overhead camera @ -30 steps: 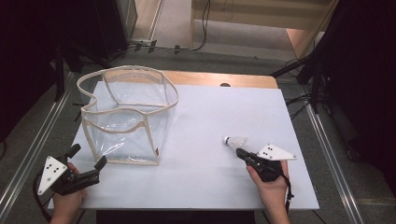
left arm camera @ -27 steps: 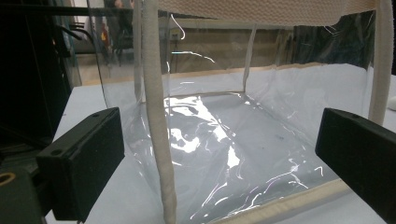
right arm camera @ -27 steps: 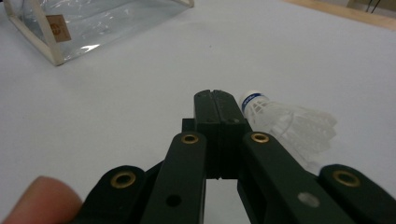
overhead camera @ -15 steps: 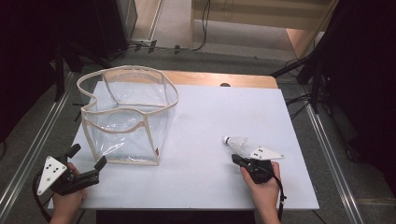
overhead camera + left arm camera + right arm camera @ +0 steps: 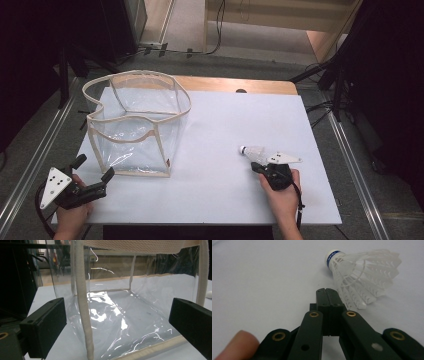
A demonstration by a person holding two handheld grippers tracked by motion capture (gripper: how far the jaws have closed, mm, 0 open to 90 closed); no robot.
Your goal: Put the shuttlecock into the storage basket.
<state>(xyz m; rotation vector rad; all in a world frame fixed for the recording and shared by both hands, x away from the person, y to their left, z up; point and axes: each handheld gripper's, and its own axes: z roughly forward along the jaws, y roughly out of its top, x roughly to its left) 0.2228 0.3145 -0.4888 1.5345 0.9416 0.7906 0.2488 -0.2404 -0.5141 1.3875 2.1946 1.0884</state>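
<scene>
A white plastic shuttlecock (image 5: 251, 151) (image 5: 359, 272) with a blue-banded cork lies on its side on the white table (image 5: 235, 115), right of the middle. My right gripper (image 5: 257, 167) (image 5: 327, 293) is shut with nothing in it. Its tips rest low on the table just beside the shuttlecock's skirt. A clear plastic bag (image 5: 135, 125) (image 5: 120, 315) with cream fabric edging stands open at the back left. My left gripper (image 5: 95, 167) (image 5: 118, 307) is open at the front left corner. It points at the bag's near corner seam without touching it.
A bare wooden strip (image 5: 235, 85) runs along the table's far edge. Metal rails (image 5: 350, 160) flank both sides, and dark stands and cables lie on the floor beyond. The person's hands come in over the front edge.
My right gripper has sunk a little and shifted left, closer beside the shuttlecock. The left gripper, the bag and the shuttlecock have kept still.
</scene>
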